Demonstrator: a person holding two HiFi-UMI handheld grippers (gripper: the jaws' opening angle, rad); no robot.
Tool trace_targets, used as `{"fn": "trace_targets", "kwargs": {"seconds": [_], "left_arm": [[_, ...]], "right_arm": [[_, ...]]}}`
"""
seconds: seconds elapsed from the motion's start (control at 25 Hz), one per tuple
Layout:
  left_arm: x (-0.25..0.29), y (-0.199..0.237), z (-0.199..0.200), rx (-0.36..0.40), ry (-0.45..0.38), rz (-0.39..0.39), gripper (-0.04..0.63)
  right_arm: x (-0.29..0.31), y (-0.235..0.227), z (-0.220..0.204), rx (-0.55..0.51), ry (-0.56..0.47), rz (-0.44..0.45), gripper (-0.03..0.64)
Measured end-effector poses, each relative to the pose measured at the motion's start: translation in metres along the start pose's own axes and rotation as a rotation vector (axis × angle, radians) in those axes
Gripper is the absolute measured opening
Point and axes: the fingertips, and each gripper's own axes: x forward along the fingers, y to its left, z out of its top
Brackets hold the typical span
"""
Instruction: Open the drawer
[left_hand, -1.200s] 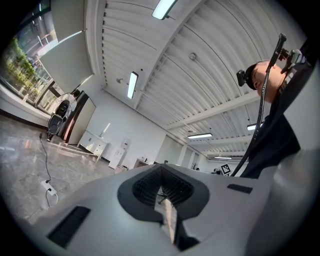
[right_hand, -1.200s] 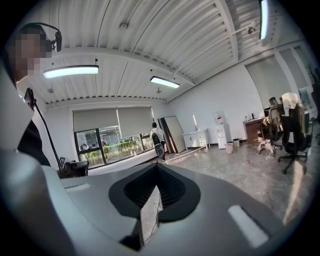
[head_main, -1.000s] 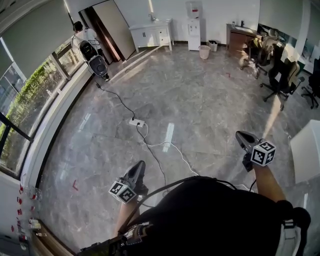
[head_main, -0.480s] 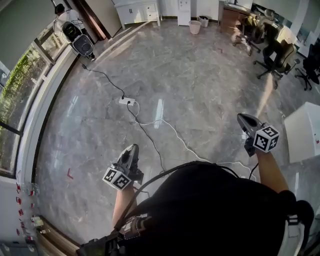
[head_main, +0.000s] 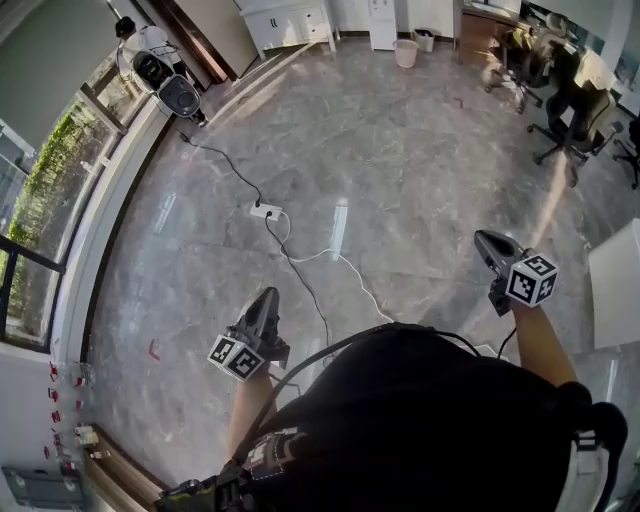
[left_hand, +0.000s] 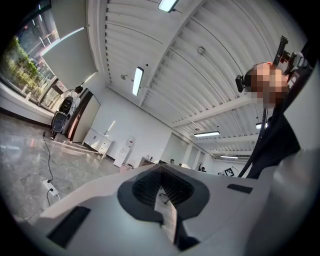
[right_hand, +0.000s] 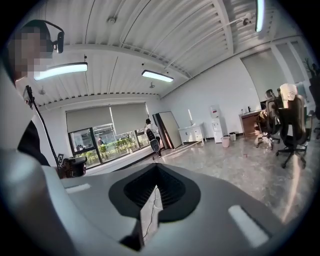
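A white cabinet with drawers stands against the far wall, well away across the floor. It also shows small in the left gripper view as the cabinet and in the right gripper view as the cabinet. My left gripper is held low in front of the body, shut, with nothing between its pads. My right gripper is held out at the right, its pads together and empty. In their own views the left gripper and the right gripper point across the open room.
A power strip and its white cable lie on the grey stone floor ahead. Black devices stand by the window at the left. Office chairs and a white table are at the right. A water dispenser and bin stand beside the cabinet.
The head view has tipped further down, so the cabinet now sits at the top edge. Both grippers stay shut, in much the same places before the body.
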Motion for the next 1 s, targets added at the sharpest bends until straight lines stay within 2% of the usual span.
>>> {"fn": "trace_targets", "kwargs": {"seconds": [0.2,0.36,0.52,0.64,0.8,1.0], "left_arm": [[0.082,-0.04,0.004,-0.01,-0.055,0.026,0.0],[0.135,-0.041,-0.001,-0.043,-0.097,0.068,0.0],[0.172,-0.04,-0.004,-0.033,-0.058,0.09,0.0],[0.184,-0.019,0.001,-0.02,-0.049,0.114,0.0],[0.197,0.031,0.003,-0.045,-0.054,0.127,0.0],[0.231,0.111,0.027,-0.069,-0.054,0.046,0.0]], "right_arm": [[0.01,-0.086,0.038,-0.012,-0.008,0.061,-0.001],[0.027,-0.14,0.058,-0.018,-0.002,0.105,-0.002],[0.053,-0.175,0.067,0.009,0.007,0.132,-0.001],[0.082,-0.187,0.062,0.025,0.018,0.143,0.0],[0.128,-0.19,0.062,0.028,0.039,0.142,-0.001],[0.194,-0.179,0.096,-0.027,0.02,0.086,0.0]]}}
